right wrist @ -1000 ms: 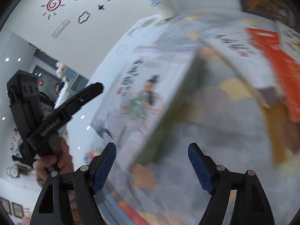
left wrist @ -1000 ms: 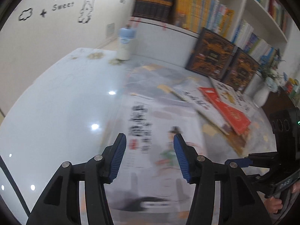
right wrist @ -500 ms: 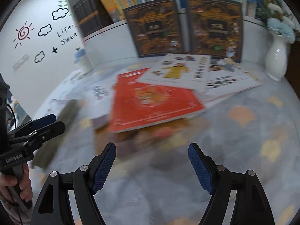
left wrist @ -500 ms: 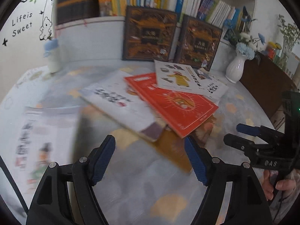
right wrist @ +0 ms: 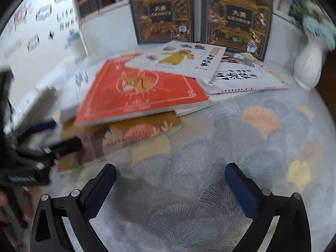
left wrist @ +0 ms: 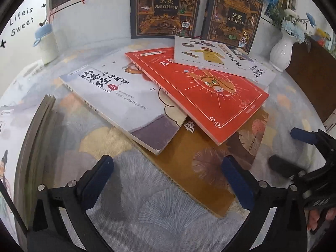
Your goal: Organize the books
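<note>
Both claws (left wrist: 168, 175) (right wrist: 170, 179) just spread, empty, above glossy flat books (left wrist: 201, 96) on patterned cloth (right wrist: 252, 147).

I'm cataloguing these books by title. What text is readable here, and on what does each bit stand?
"Lifeis Sweet": wall decal.
"大英 儿童百科全书": left dark book.
"大英 儿童百科全书": right dark book.
"山海经": start of the brush title on the white book; the rest is too cursive to read.
"木": red book; the title's remainder is covered.
"伊": brown book, mostly covered.
Shelf spines and small print: too small.
</note>
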A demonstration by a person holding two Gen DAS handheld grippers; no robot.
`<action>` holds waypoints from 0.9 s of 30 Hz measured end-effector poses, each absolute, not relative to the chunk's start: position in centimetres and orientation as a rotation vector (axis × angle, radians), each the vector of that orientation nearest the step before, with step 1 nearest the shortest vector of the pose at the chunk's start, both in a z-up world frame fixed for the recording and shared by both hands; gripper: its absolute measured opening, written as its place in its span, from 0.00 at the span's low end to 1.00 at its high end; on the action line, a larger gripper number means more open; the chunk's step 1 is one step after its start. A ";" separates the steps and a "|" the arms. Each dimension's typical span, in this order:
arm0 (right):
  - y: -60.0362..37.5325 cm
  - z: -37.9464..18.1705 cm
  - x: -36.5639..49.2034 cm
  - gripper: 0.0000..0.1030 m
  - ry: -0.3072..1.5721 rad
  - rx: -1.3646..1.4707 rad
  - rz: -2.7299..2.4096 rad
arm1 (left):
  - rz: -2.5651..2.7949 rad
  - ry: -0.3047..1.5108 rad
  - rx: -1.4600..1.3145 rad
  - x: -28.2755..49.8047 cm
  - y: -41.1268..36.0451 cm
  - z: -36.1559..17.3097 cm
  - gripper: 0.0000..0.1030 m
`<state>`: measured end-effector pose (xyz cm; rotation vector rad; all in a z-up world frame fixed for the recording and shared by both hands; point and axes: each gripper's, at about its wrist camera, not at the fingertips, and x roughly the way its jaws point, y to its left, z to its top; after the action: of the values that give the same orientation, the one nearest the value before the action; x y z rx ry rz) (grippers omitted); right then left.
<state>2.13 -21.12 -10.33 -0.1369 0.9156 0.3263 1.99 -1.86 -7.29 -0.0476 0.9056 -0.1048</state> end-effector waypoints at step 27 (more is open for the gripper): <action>-21.0 -10.6 2.2 1.00 0.916 -0.157 0.315 | 0.011 0.905 -0.106 2.3 -2.7 -7.6 1.00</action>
<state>2.22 -20.99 -10.58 -0.1566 0.9159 0.3149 2.27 -2.69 -7.59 -0.1059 0.9048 0.0113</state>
